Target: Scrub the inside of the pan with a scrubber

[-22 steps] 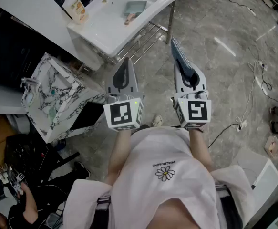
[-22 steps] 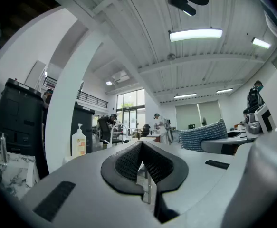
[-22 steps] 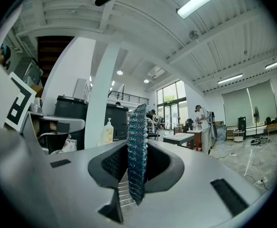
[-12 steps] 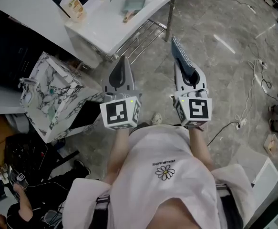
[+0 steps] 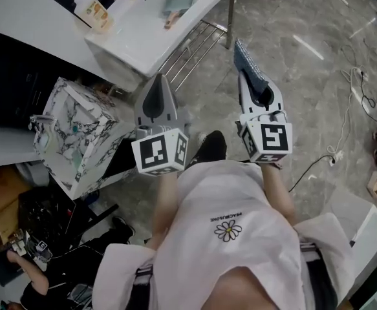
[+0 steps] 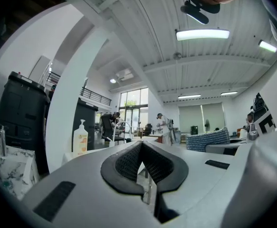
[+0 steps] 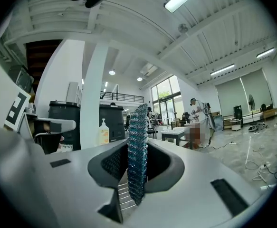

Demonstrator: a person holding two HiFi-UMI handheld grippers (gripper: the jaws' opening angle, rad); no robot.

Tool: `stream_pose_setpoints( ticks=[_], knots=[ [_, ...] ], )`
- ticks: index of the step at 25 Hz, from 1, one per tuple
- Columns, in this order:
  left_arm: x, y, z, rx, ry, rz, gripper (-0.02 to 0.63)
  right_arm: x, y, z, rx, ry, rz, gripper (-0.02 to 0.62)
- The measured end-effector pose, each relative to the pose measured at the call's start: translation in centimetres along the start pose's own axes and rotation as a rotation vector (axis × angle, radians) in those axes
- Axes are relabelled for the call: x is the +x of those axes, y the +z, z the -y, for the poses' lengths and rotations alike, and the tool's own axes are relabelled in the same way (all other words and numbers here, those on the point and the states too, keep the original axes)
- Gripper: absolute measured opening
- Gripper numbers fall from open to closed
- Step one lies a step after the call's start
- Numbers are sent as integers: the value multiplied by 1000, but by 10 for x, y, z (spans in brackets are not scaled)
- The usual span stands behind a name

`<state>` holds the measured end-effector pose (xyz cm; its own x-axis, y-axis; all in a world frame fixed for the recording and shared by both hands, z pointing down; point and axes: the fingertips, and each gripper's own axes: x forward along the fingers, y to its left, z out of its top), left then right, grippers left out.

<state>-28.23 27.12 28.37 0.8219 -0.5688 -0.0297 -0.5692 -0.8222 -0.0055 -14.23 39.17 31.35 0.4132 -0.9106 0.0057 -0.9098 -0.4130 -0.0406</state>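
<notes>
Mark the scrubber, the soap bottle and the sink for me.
scrubber (image 7: 137,151): right gripper view, middle of its blue mesh.
soap bottle (image 5: 93,11): head view, on the bottle's body, below the pump.
sink (image 5: 143,21): head view, bare white floor of the basin.
</notes>
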Motion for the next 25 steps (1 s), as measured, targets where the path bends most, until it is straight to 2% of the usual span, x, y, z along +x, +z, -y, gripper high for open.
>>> stream_pose_setpoints(
  ticks=[5, 12, 19, 25],
  knots=[
    [25, 4, -5, -2, 1, 17, 15, 19, 7, 9, -10, 10, 23, 55],
    [93, 12, -13, 20, -28, 61, 15, 69, 17, 41, -40, -25, 60, 54],
    [200, 13, -42, 31, -7, 77, 15, 159, 19, 74, -79, -19, 56, 54],
    [304, 15, -63, 27, 4, 71, 15, 268, 19, 93, -83, 35, 22, 54]
  ],
)
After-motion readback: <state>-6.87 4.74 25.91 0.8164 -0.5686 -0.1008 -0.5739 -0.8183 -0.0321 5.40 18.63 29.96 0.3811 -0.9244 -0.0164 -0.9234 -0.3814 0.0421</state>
